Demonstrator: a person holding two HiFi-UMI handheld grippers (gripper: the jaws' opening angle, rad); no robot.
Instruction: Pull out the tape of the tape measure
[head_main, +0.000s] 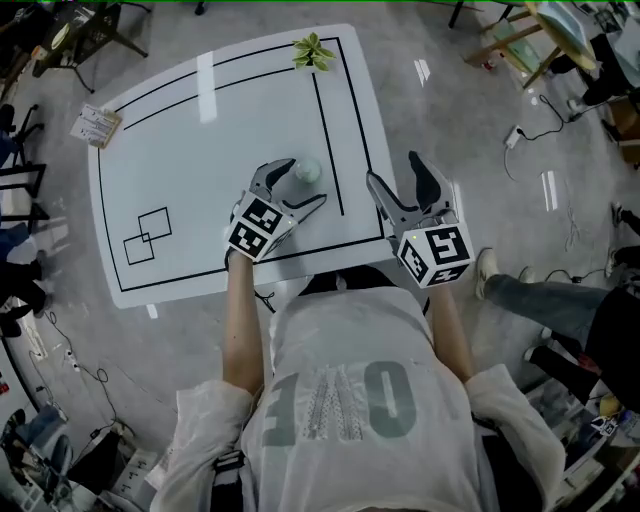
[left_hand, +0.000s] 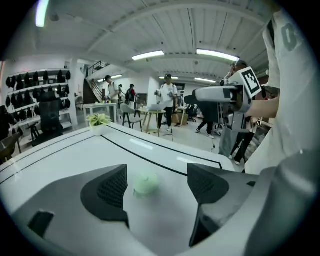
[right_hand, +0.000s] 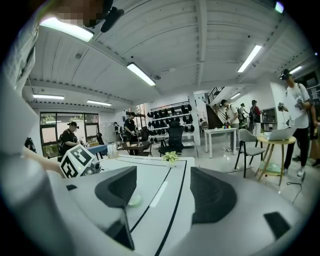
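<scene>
now the tape measure lies between the parted fingertips of our left gripper (right gripper, likewise spread, is farther).

Glossy, smooth table; smooth plastic tape measure.

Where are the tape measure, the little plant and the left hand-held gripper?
tape measure (head_main: 307, 172): head view, its round green top.
plant (head_main: 313, 52): head view, its leaves.
left hand-held gripper (head_main: 306, 181): head view, midway between its fingertips.
</scene>
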